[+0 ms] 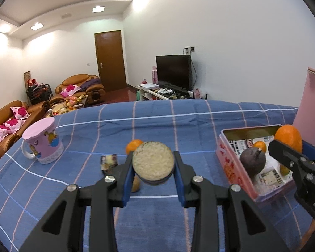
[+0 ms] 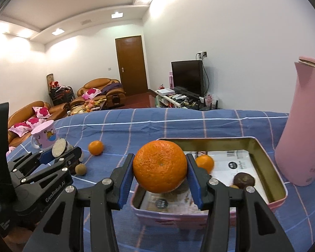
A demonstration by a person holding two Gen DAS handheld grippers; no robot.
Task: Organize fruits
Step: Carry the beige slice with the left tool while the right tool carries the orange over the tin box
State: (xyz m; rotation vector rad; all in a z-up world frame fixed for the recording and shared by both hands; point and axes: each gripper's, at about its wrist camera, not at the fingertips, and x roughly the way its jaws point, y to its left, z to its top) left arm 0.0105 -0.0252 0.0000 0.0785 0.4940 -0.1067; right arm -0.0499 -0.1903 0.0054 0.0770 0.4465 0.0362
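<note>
Right wrist view: right gripper [image 2: 160, 168] is clamped on a big orange [image 2: 160, 166] over the tin [image 2: 262, 147]; it might roll out. Left gripper [image 1: 153, 163] pinches a round cake [image 1: 153, 161], could crumble.

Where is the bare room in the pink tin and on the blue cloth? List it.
In the pink tin, the paper liner is bare in the far right part, behind the dark round fruit; the near left end is also free. On the blue checked cloth, the wide far strip between mug and tin lies open. Crowded: the cluster beside the small orange.
</note>
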